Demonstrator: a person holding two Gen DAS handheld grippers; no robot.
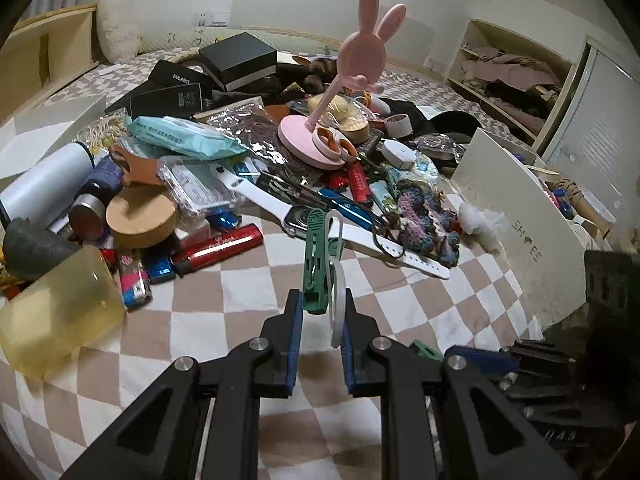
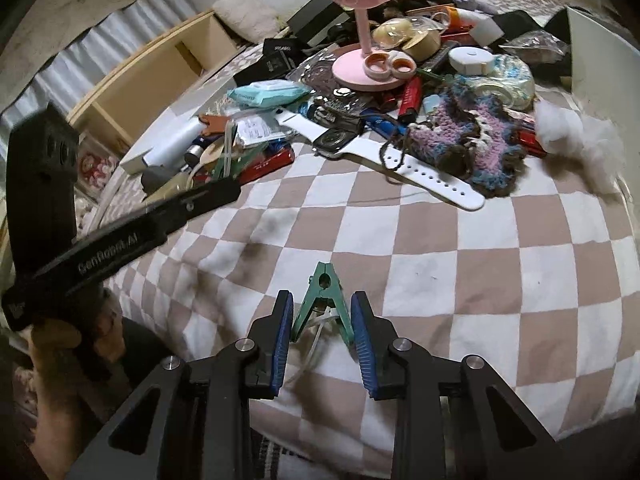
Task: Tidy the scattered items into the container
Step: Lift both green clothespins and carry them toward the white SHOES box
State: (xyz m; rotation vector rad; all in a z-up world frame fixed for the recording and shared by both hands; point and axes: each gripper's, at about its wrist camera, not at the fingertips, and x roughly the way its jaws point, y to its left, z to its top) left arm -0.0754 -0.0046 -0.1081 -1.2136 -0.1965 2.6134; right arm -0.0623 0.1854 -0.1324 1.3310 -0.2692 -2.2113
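Left tongs (image 1: 321,314) grip one green clothespin (image 1: 316,260) and a white plastic loop (image 1: 338,280) between the blue pads, raised over the checkered bed cover (image 1: 248,280); at 12 o'clock stands one pink rabbit-eared stand (image 1: 360,60) with one pair of orange-handled scissors (image 1: 334,142) on its base; one white smartwatch (image 1: 296,216) lies before the pile; one red lighter (image 1: 218,248) lies at 10 o'clock; one black box reading "UVLABO" (image 1: 176,74) sits at 11 o'clock; one white box (image 1: 520,220), the container, stands at 3 o'clock, its wall lettered "SH ES".

Right tongs (image 2: 321,320) sit narrowly parted around a second green clothespin (image 2: 326,296) lying on the bed cover (image 2: 440,260), pads just beside its legs, contact unclear; the left tool (image 2: 120,236), marked "GenRobot.AI", crosses at 9 o'clock; one crocheted purple-blue piece (image 2: 468,140) lies at 1 o'clock.
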